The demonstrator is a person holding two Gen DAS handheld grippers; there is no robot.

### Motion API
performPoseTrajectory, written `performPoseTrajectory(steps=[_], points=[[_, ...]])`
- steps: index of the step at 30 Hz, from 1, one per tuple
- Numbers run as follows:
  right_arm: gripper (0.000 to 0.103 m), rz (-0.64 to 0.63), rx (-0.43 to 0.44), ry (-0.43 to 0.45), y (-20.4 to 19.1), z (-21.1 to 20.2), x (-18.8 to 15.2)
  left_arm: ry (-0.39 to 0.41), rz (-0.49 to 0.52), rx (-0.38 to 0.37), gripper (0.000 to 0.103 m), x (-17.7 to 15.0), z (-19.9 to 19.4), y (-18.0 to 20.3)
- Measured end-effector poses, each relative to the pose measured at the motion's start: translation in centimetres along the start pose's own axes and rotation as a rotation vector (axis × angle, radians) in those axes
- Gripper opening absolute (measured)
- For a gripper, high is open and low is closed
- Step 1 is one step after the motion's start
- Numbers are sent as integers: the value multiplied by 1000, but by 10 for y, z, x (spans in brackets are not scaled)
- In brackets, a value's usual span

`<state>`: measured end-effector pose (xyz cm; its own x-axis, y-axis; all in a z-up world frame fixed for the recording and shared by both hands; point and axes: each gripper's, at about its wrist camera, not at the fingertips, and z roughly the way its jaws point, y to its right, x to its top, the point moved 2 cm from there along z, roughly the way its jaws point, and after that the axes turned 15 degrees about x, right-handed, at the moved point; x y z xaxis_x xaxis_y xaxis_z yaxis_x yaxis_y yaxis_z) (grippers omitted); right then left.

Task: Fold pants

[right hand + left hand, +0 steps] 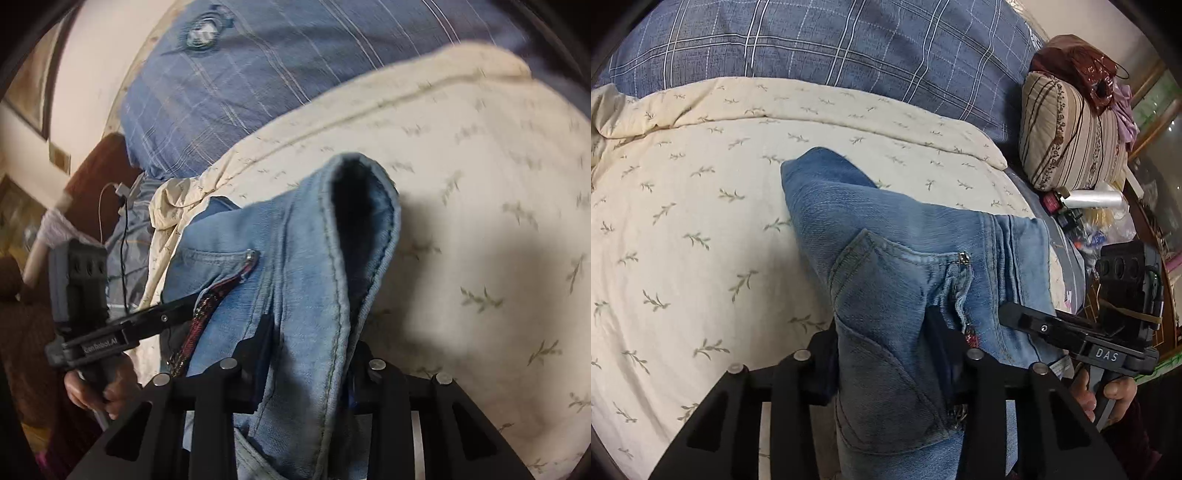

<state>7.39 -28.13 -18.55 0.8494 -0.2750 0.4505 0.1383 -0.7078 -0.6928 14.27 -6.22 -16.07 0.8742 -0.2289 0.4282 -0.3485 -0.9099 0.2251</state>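
Here both tongs, left gripper (882,354) and right gripper (310,369), pinch the jeans (905,266), bunched at six o'clock over the cream quilt (683,221), probably ready to carry the fold across.

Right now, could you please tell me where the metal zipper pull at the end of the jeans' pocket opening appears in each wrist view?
Left wrist view: the metal zipper pull sits right of centre, on the faded blue denim jeans.
Right wrist view: the pull sits left of centre, above the other hand-held gripper's black finger.
Shared landmark: the cream leaf-print bedspread under the jeans.
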Motion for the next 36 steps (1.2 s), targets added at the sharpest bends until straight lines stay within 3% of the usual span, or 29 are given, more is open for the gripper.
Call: performPoseTrajectory(steps=[6, 11, 16, 19, 21, 23, 24, 25, 27, 29, 31, 36], points=[[33, 20, 75, 58, -19, -12, 26, 60, -31, 22, 41, 23, -25, -12], [33, -14, 115, 87, -42, 5, 64, 117, -29, 111, 42, 59, -43, -28], [33, 1, 134, 101, -38, 36, 94, 130, -49, 210, 42, 89, -27, -50], [33, 43, 129, 75, -22, 66, 105, 98, -67, 277, 44, 97, 0, -66], [33, 63, 87, 44, -11, 86, 106, 53, -104, 307, 50, 95, 22, -76], [38, 50, -13, 19, 1, 102, 101, 65, -135, 340, 61, 89, 29, -83], [42, 44, -21, 10, 3, 105, 99, 72, -145, 346, 65, 87, 28, -85], [56, 37, -13, 1, 4, 105, 96, 78, -150, 351, 65, 84, 25, -86], [58, 4, -19, 0, -4, 100, 94, 99, -151, 378, 66, 79, 12, -84], [58, -61, -35, 32, -20, 86, 93, 147, -142, 450, 68, 72, -10, -78], [58, -107, -48, 82, -33, 70, 89, 199, -128, 507, 76, 64, -32, -70], [60, -242, -38, 204, -74, 20, 59, 357, -75, 654, 81, 42, -94, -43]])
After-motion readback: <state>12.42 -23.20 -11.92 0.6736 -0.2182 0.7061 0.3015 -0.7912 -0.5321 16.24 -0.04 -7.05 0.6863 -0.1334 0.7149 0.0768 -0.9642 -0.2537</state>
